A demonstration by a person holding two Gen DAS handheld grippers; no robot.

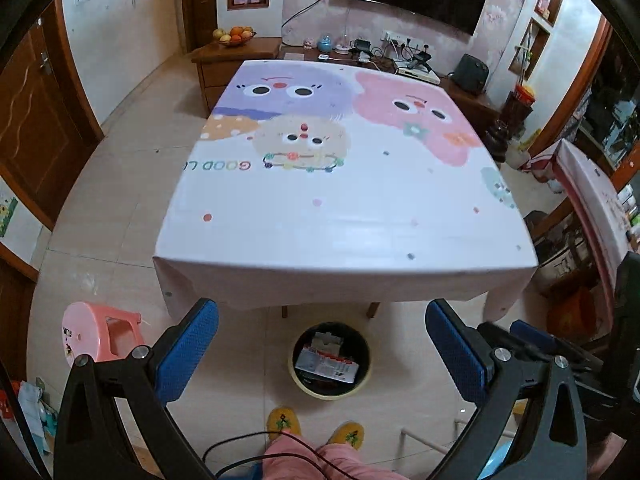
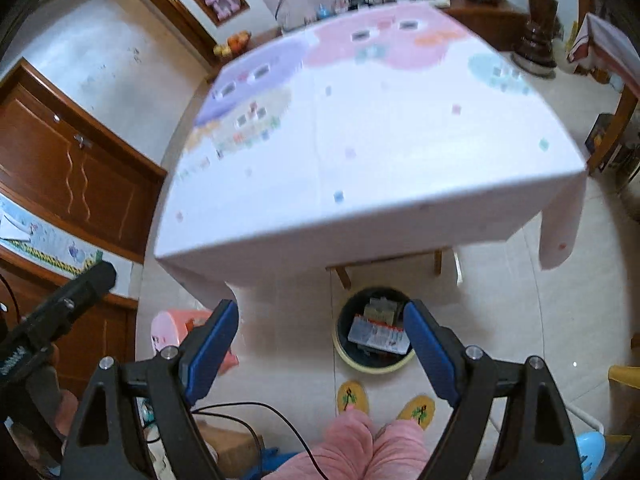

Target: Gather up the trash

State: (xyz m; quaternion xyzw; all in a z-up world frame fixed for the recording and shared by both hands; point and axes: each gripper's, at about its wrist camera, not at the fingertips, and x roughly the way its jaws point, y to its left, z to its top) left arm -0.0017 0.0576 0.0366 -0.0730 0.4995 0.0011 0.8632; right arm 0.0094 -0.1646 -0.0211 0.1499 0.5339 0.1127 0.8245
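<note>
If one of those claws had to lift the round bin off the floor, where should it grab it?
Grip the rim of the bin, coming straight down from above. The bin stands upright and open, so a thin stretch of its pale rim nearest the slippers probably fits between the fingers; the body looks too wide.

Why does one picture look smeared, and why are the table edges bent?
Right wrist view: tablecloth print is smeared, likely motion blur; trash bin soft. Left wrist view: cloth print crisp, faint glare near the front edge. Both views: fisheye lens bows straight edges, darkens corners.

tablecloth (image 1: 340, 216) – smooth, glossy | stool (image 1: 100, 332) – pink plastic | floor (image 1: 120, 184) – glossy tile | door (image 1: 36, 120) – wood
</note>
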